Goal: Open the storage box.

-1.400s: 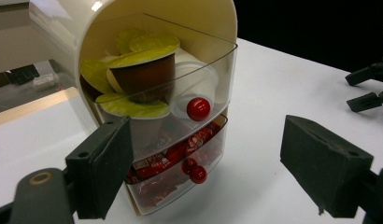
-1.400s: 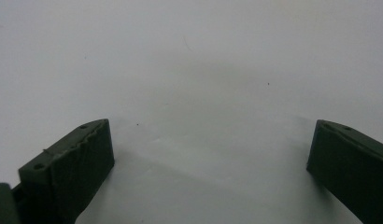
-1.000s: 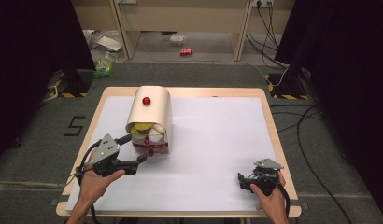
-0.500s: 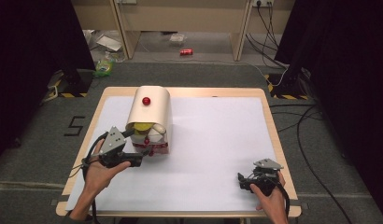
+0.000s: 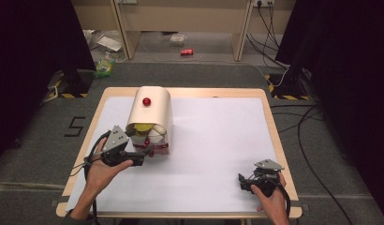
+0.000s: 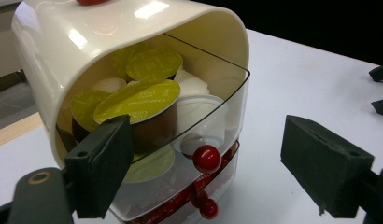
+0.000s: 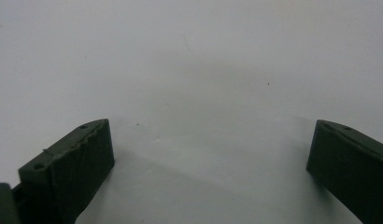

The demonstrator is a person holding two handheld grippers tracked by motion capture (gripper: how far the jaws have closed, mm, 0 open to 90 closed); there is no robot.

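Capsule box [image 5: 150, 110] lies lengthwise, drawers seemingly facing left gripper [image 5: 145, 154].

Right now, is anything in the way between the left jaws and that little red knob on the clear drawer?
Nothing visible. The left gripper has its jaws open and aimed at the upper red knob on the capsule holder, with clear space between. The coffee capsules sit behind the drawer front.

White sheet [image 5: 213, 145] covering the wooden table [image 5: 269, 101], red can [image 5: 186, 52] on the floor at twelve o'clock, green packet [image 5: 104, 68] at ten o'clock, black cables [image 5: 316, 140] at three o'clock
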